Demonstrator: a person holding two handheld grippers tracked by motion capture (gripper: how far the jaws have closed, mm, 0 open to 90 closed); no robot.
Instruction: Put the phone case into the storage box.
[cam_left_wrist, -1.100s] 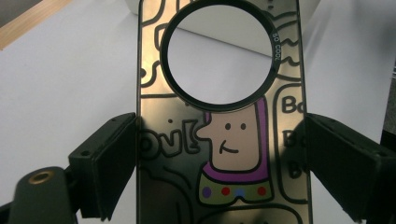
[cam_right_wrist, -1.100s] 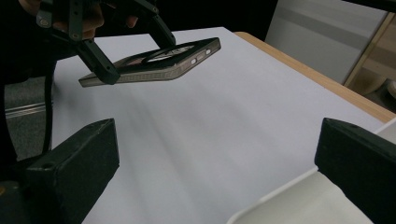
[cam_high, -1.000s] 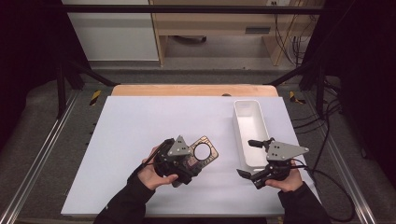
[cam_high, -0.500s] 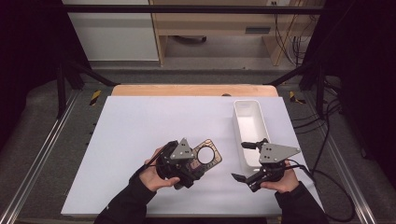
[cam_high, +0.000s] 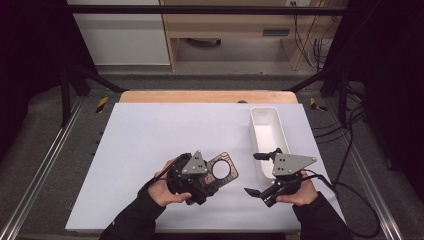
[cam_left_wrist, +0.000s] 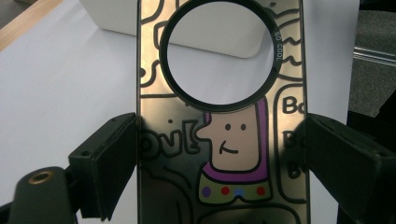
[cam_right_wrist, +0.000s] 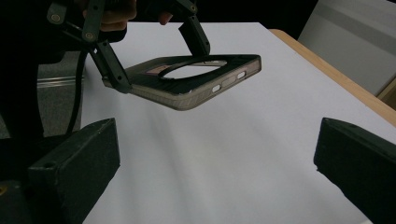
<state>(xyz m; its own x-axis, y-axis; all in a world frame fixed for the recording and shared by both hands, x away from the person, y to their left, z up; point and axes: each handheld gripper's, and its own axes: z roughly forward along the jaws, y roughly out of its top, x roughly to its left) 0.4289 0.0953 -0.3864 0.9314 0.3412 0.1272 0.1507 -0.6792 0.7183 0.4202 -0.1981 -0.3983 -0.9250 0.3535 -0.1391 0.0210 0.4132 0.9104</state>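
Note:
A translucent brown phone case (cam_high: 224, 170) with a cartoon print and a round camera hole is held just above the white table mat (cam_high: 150, 135). My left gripper (cam_high: 212, 177) is shut on it, one pad on each long edge. In the left gripper view the case (cam_left_wrist: 233, 144) runs up between the pads (cam_left_wrist: 112, 158). My right gripper (cam_high: 256, 174) stands open a short way to the right of the case, with nothing between its jaws. The right gripper view looks along that gripper (cam_right_wrist: 219, 149) at the case (cam_right_wrist: 196, 84), which hangs tilted in the other hand's jaws.
A long white tray (cam_high: 267, 130) stands lengthwise at the right of the mat, just beyond my right gripper. A wooden strip (cam_high: 200, 96) borders the mat's far edge. Metal rails run along both sides of the table.
My right gripper has edged a little to the left, toward the case. The left gripper and the case have kept still.

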